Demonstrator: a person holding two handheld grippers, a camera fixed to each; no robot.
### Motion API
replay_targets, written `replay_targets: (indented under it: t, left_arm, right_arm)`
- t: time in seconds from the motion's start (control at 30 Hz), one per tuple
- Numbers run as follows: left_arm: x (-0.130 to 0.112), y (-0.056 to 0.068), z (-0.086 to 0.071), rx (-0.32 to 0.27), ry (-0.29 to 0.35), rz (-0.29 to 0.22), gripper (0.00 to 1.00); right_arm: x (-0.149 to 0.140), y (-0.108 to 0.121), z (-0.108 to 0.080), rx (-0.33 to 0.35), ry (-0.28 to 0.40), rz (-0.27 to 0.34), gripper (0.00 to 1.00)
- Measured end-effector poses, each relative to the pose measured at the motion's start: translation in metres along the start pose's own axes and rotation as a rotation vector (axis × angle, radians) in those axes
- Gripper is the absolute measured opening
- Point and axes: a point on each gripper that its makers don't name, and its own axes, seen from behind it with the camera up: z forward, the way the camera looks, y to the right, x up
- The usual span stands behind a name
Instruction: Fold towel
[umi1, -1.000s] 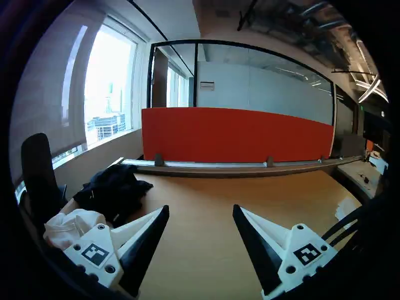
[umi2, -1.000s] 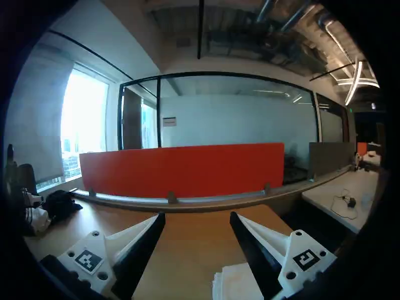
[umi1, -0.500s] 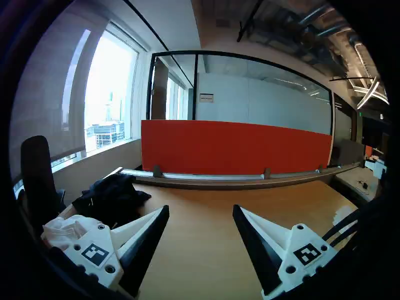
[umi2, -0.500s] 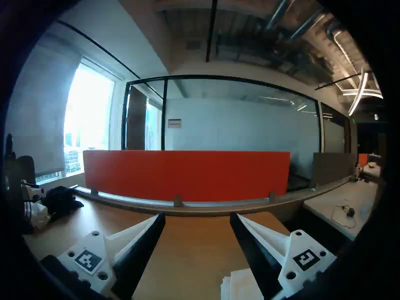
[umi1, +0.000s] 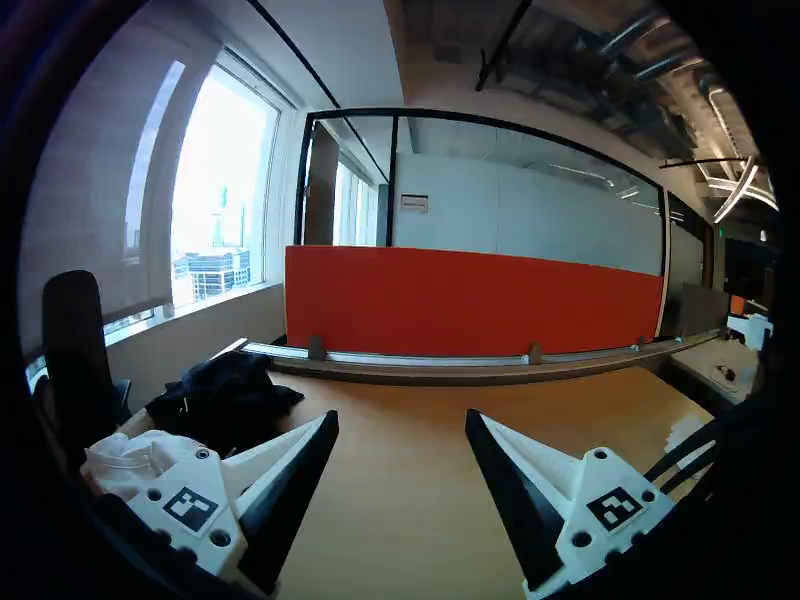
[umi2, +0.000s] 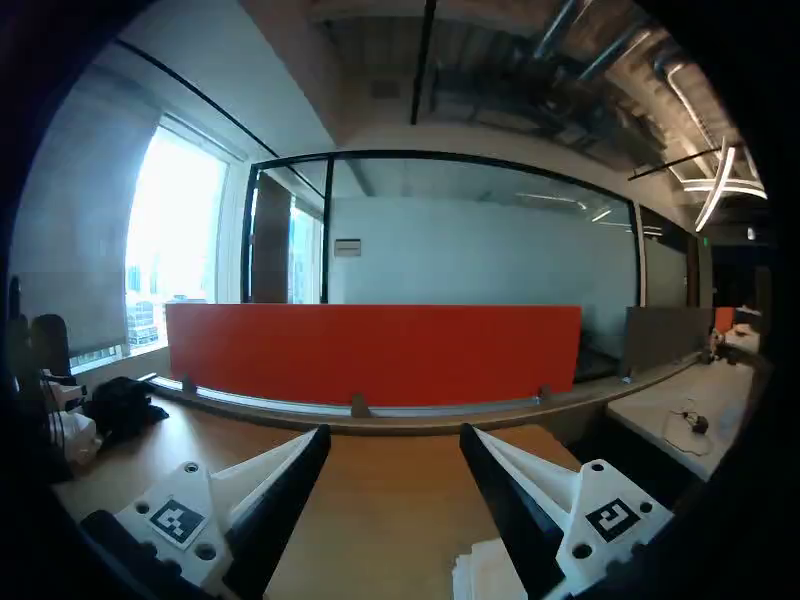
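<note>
In the left gripper view we see the left gripper (umi1: 400, 418) above a smooth, orange-brown wooden bench (umi1: 420, 480). Its white fingers (umi1: 290, 480), wedge-shaped with black inner faces, are spread wide and hold nothing. A crumpled white towel (umi1: 130, 458) lies at the bench's left end, just outside the left finger and well clear of the gap. Behind the towel and touching it is a dark garment heap (umi1: 228, 392), soft and shapeless. A black chair back (umi1: 72, 365) stands by the bright window (umi1: 215, 215).

The right gripper view gives us the right gripper (umi2: 395, 432), its fingers likewise wide apart and empty. A folded white stack (umi2: 488, 578) with squared, layered edges lies low on the bench, just beside the inner face of the right finger. The towel and the dark heap sit far off at the left edge. A flat red divider panel (umi2: 370, 350) runs along the bench's far side.
</note>
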Motion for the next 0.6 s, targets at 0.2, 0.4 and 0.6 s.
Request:
replay_targets:
  t: [0.2,0.4,0.6]
  left_arm:
    - [-0.004,-0.005,-0.001,0.010,0.015,0.016,0.94]
    - [-0.015,-0.014,-0.002,0.020,0.044,0.030,0.94]
    - [-0.037,-0.020,-0.001,0.031,0.068,0.043,0.94]
  right_arm:
    - [0.005,-0.013,-0.002,0.012,-0.001,-0.001,1.00]
    - [0.014,-0.024,-0.004,0.023,0.007,0.011,1.00]
    - [0.010,-0.028,-0.003,0.021,0.010,0.024,1.00]
